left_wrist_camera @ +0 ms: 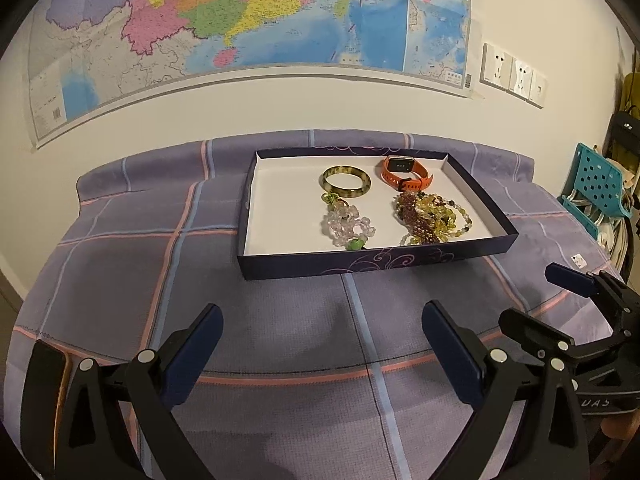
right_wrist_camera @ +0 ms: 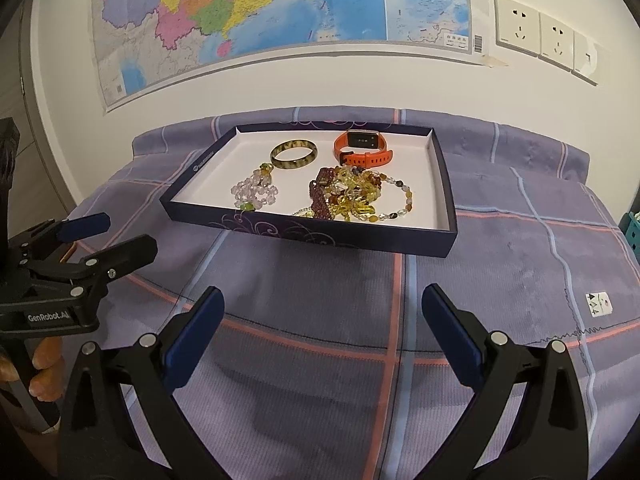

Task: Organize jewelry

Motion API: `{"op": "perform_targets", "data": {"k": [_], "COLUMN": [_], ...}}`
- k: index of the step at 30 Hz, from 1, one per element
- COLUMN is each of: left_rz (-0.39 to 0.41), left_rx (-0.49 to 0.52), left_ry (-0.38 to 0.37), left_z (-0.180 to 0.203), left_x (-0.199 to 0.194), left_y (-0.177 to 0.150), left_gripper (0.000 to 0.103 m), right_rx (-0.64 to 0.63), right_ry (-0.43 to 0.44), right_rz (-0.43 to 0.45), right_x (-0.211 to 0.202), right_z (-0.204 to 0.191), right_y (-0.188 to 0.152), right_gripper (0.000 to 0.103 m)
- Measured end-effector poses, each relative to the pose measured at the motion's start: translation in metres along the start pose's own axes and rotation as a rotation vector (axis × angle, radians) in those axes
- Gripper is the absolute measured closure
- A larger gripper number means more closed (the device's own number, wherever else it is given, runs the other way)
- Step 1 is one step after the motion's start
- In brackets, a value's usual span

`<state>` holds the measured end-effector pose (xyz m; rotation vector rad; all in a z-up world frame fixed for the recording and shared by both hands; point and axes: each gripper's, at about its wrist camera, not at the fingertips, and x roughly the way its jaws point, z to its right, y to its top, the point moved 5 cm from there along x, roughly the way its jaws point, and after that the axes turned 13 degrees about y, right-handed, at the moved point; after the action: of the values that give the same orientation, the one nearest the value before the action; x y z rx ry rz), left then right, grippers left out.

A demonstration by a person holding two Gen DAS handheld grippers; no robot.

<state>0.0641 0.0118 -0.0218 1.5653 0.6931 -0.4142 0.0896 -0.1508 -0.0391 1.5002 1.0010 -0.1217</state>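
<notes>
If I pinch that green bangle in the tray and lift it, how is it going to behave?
The green bangle is a closed glossy ring, so probably rigid and slippery between the pads. Lying flat, it offers only its rim to pinch. Its sheen suggests stone or glass: likely heavy for its size, brittle if dropped, and apt to roll on edge.

A plain cream wall (right_wrist_camera: 280,80) closes the far side, carrying a large colourful paper map (right_wrist_camera: 256,4) with a pale lower border. To the map's right sits a row of white wall sockets (right_wrist_camera: 540,36). Below, a bench under a purple plaid cloth with pink and blue stripes (right_wrist_camera: 520,240) fills the near ground. At far right stands a teal perforated plastic chair (left_wrist_camera: 596,184). The light is warm and dim.
</notes>
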Motion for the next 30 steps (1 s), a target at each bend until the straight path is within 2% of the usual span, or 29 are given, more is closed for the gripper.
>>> {"op": "perform_targets", "data": {"k": [30], "left_rz": [-0.014], "left_rx": [0.011], "left_ry": [0.014], "left_z": [0.0016], "left_x": [0.002], "left_y": [-0.0062], "left_gripper": [0.007], "right_rx": [0.014], "right_ry": [0.005], "right_rz": [-0.004], "right_x": [-0.0009], "right_z": [0.0014], "right_y": [-0.0047], "right_gripper": [0.006]}}
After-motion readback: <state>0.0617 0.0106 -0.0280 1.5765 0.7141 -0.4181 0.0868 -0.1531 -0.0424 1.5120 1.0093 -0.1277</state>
